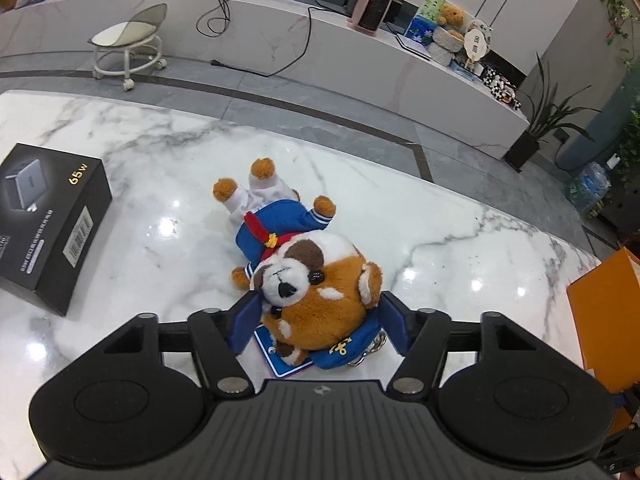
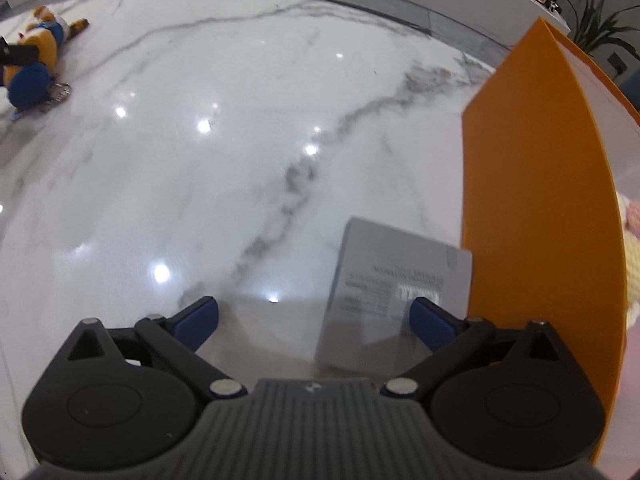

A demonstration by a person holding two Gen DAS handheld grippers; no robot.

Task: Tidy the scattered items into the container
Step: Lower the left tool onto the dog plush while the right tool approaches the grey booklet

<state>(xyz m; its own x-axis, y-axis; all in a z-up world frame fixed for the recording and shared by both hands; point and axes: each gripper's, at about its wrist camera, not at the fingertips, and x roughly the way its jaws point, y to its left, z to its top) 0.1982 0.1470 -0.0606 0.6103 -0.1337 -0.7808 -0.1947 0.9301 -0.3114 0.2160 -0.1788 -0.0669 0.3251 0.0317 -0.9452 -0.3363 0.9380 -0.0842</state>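
Observation:
A plush dog (image 1: pixel 308 276) in a blue sailor shirt lies on the marble table. My left gripper (image 1: pixel 320 316) is open with its blue pads on either side of the dog's head; whether they touch it I cannot tell. The dog also shows far left in the right wrist view (image 2: pixel 40 56). My right gripper (image 2: pixel 316 320) is open and empty above the table. A grey box (image 2: pixel 392 296) lies flat just ahead of its right finger, beside the orange container (image 2: pixel 540 200). The container's corner shows at the right in the left wrist view (image 1: pixel 604 320).
A black charger box (image 1: pixel 48 220) lies on the table at the left. A blue card and a key ring (image 1: pixel 372 348) lie under the dog's head. Something pale yellow and pink (image 2: pixel 630 248) sits inside the container. Beyond the table's far edge are a stool and a low counter.

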